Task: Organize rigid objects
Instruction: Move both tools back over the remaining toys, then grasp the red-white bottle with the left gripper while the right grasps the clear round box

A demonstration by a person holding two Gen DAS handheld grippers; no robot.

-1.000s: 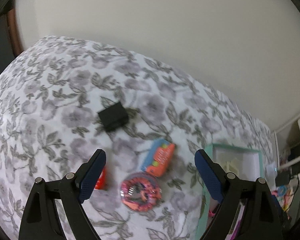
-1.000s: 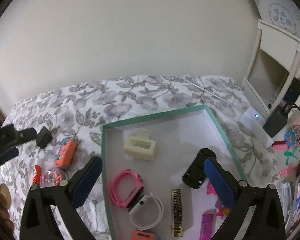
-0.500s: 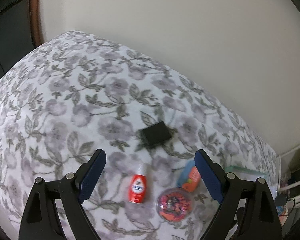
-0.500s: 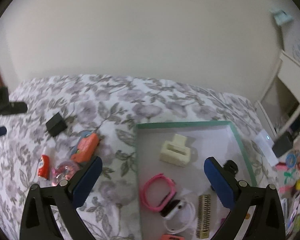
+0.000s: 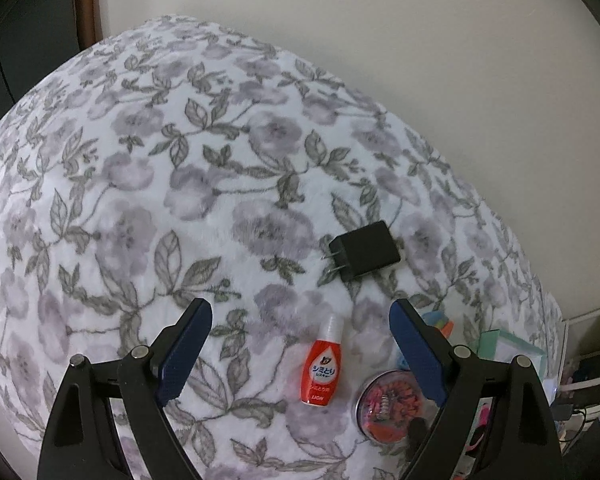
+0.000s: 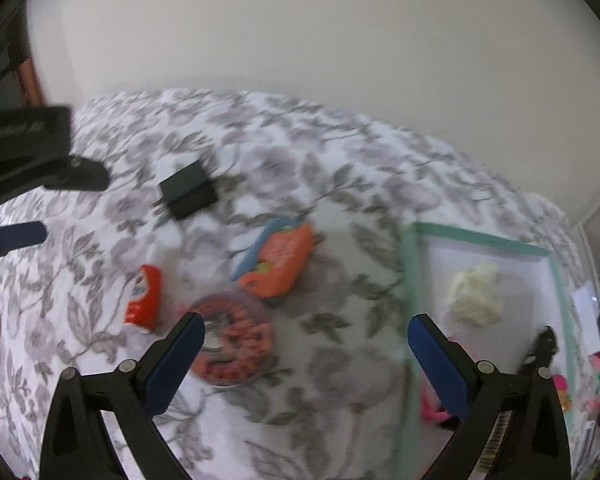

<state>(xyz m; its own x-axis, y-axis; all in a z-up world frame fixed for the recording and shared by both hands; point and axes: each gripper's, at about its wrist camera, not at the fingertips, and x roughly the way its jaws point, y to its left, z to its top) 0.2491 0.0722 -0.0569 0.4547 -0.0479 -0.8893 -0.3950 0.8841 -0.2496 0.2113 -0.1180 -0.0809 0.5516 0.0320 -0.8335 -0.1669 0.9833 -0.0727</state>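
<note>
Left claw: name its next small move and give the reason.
Probably lower the left claw onto the red bottle and close. Its jaws stand open and empty, the bottle lies loose on the floral cloth just ahead between them, and it is not yet in the green-rimmed tray.

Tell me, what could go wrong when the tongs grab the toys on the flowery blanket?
The red bottle, round tub and orange toy lie close together, so the open left tongs might bump one while closing on another. The blanket looks soft, so a pushed bottle could roll or sink instead of being gripped. The charger has prongs sticking out, which might catch in the fabric.
</note>
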